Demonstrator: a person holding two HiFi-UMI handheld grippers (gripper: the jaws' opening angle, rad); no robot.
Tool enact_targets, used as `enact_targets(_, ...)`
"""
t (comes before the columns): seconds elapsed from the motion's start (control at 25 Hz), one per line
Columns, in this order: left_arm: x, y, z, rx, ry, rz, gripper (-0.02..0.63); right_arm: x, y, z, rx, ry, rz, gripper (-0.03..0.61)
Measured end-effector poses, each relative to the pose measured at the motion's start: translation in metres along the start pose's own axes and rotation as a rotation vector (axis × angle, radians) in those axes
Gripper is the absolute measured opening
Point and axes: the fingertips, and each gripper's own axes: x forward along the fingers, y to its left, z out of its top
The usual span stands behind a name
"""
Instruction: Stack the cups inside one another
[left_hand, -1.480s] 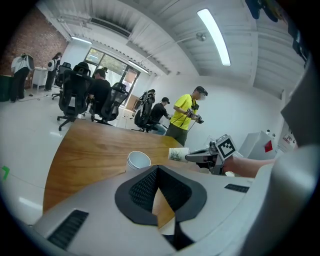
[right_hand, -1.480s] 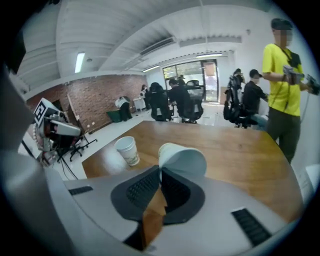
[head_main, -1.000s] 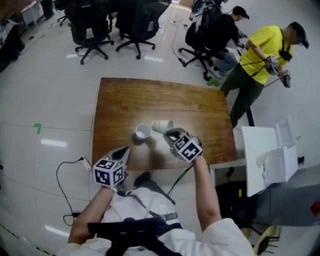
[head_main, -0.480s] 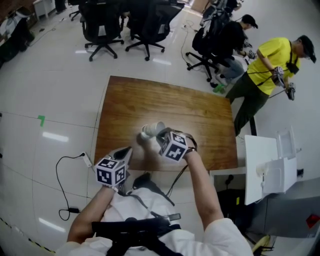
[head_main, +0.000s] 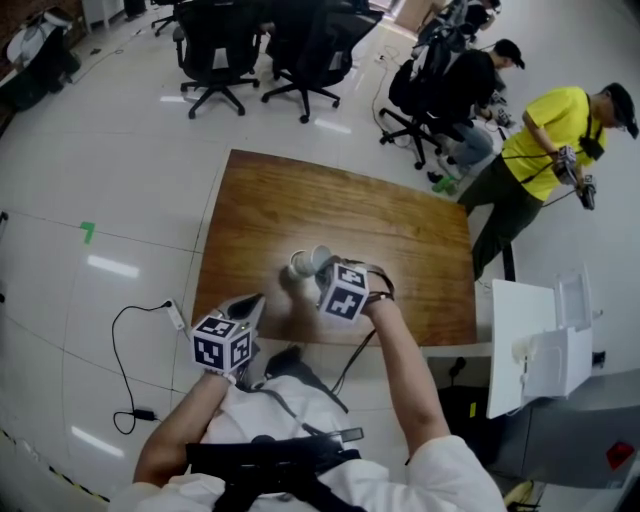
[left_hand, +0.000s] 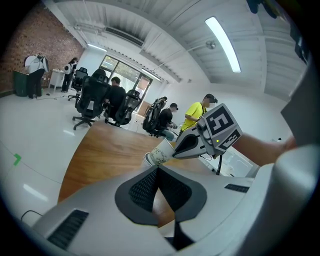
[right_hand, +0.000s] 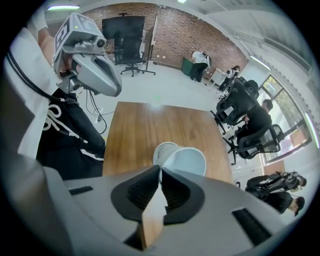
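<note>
Step in hand: nesting. The right gripper (right_hand: 159, 171) has its jaws nearly together, pinching the rim wall of the held paper cup (right_hand: 186, 160). That cup is tilted, mouth toward the gripper, base aimed at the standing paper cup (right_hand: 160, 151) near the front of the wooden table (head_main: 300, 200). The two cups are touching or just about; how far the base is in the mouth can't be told. The left gripper (left_hand: 157, 170) has its jaws closed on nothing and hangs over the near table edge, well clear.

Next move, by judgement: swing the held cup upright, centre its base over the open mouth, push down, then let go. The risk is knocking over the unbraced standing cup.

Versus a second ago: the held cup lay sideways, apart to the right of the standing one. It's now right against it, and the right gripper has rolled.
</note>
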Motion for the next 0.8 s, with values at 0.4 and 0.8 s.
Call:
enact_targets(0.4, 0.0, -0.004, -0.002, 0.0, -0.006, 0.004, -0.003, 0.007, 0.003, -0.006, -0.025, 0.024, 0.009, 0.025)
enact_targets(0.8, -0.003, -0.003, 0.001, -0.004, -0.013, 0.01, -0.003, 0.021, 0.002, -0.004, -0.08, 0.065, 0.013, 0.037)
